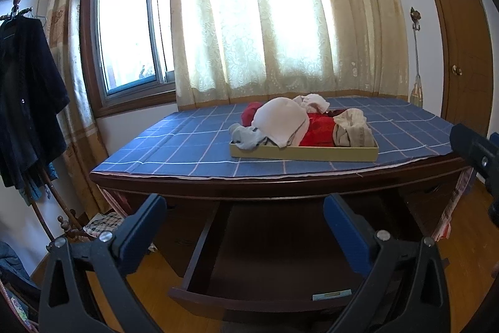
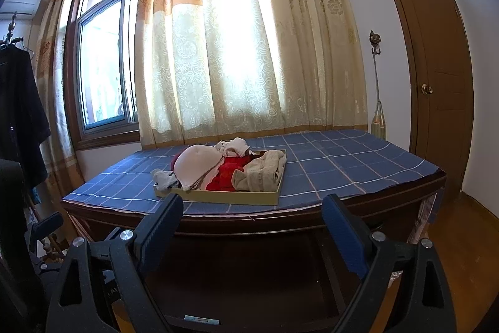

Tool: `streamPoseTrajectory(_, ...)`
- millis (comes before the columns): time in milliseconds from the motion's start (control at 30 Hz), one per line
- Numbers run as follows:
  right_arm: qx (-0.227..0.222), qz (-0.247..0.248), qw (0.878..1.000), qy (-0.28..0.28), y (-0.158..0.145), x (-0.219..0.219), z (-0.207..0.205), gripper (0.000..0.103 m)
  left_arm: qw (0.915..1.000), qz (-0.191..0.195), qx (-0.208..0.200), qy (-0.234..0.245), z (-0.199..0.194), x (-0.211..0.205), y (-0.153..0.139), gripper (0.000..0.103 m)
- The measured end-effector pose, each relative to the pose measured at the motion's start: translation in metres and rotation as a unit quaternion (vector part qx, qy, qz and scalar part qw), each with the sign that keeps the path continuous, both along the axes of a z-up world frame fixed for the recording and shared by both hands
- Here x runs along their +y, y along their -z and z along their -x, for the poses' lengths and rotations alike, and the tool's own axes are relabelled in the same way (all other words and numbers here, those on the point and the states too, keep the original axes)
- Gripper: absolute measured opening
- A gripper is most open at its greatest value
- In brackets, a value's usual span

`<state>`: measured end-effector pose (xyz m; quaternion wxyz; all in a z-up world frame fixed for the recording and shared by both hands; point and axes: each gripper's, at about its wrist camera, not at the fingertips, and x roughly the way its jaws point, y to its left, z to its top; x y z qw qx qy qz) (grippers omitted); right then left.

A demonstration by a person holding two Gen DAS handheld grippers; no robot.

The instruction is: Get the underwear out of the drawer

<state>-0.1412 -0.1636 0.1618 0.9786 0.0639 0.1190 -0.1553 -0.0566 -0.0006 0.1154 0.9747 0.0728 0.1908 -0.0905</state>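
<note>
With the drawer (image 1: pixel 265 255) pulled out and seemingly bare, both the left gripper (image 1: pixel 246 227) and right gripper (image 2: pixel 252 227) hover spread and empty, so the task looks finished with underwear (image 1: pixel 280 122) piled in the tray (image 1: pixel 304 153).

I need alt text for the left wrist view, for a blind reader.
A shallow tray piled with underwear sits on a blue checked tablecloth before a curtained window. Below, the desk drawer stands pulled out, with the left gripper jaws open above it.

The open drawer (image 1: pixel 268 255) lies in shadow (its front cut off below), so its contents cannot be told.
</note>
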Motion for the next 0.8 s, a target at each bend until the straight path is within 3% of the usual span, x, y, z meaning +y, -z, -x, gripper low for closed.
streamPoseTrajectory(800,0.002,0.000,1.000,0.001,-0.0003,0.0017,-0.0003,0.092,0.9999,0.012,-0.012,-0.002,0.0026,0.0007,-0.0053,0.103)
